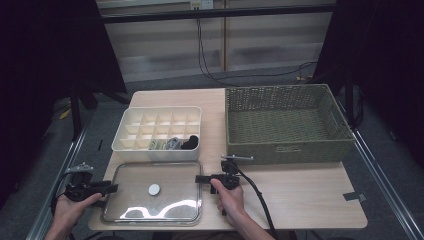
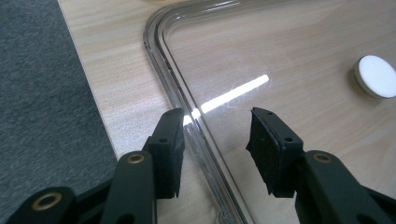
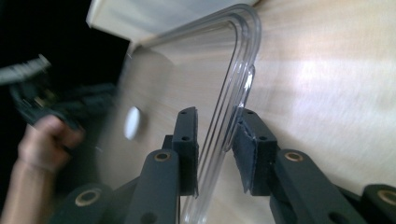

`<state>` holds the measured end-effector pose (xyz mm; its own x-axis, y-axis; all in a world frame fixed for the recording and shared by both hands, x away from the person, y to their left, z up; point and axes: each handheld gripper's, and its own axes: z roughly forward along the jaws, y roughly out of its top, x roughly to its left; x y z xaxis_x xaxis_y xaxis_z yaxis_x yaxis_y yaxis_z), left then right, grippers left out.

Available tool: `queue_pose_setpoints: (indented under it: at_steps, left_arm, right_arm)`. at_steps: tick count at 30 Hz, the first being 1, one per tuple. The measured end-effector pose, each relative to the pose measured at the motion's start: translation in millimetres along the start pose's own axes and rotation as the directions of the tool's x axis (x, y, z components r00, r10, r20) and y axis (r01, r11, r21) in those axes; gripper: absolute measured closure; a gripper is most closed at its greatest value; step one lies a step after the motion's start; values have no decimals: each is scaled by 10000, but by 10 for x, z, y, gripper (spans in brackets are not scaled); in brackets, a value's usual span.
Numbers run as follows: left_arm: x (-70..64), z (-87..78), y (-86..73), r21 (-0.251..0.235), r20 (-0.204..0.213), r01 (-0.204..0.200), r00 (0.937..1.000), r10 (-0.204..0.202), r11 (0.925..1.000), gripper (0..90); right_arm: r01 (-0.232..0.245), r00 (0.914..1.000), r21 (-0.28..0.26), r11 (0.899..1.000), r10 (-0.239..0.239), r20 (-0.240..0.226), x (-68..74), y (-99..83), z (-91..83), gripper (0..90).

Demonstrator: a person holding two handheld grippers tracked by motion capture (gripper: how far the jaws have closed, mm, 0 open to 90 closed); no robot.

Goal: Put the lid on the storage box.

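Observation:
A clear plastic lid [image 1: 152,192] with a white round knob [image 1: 154,189] lies flat at the table's front. My left gripper [image 1: 107,188] is at its left edge. In the left gripper view the jaws of the left gripper [image 2: 217,133] stand open astride the lid's rim [image 2: 175,79], one pad outside it and one over the lid; the knob [image 2: 376,76] is at the right. My right gripper [image 1: 200,178] is at the lid's right edge. In the right gripper view the right gripper [image 3: 215,140] is closed on the lid's rim [image 3: 233,84], whose tab touches one pad.
A white compartment box [image 1: 131,131] holding a few small items stands just behind the lid. A green woven basket [image 1: 285,147] sits at the back right, close to my right gripper. Bare table extends to the right. The table's left edge lies just beside my left gripper.

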<state>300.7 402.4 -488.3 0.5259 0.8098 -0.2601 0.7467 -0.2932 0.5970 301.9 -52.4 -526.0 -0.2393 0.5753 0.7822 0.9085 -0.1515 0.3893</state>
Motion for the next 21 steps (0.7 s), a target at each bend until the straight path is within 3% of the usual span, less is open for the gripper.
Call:
queue_pose_setpoints:
  at_steps: [1,6,11,17,21]
  left_arm:
    - [9,-2,-3,-12,50,-18,10000,18,10000,554]
    - [3,-2,10,122,58,-132,9999,132,9998,542]
    - [3,3,5,57,127,-107,9999,106,9999,533]
    - [-32,29,12,-24,133,-181,9997,181,9998,534]
    - [-29,31,13,-31,256,-163,9995,164,9999,497]
  right_arm:
    - [302,9994,143,9994,-304,136,15,28,-4,706]
    - [1170,9931,481,9920,-1165,-128,-2,81,-2,695]
    - [1686,9852,647,9836,-1660,-437,-1,74,5,659]
    - [1595,9846,768,9842,-1530,-840,14,64,54,623]
    - [1502,9853,424,9877,-1460,-889,-12,68,19,678]
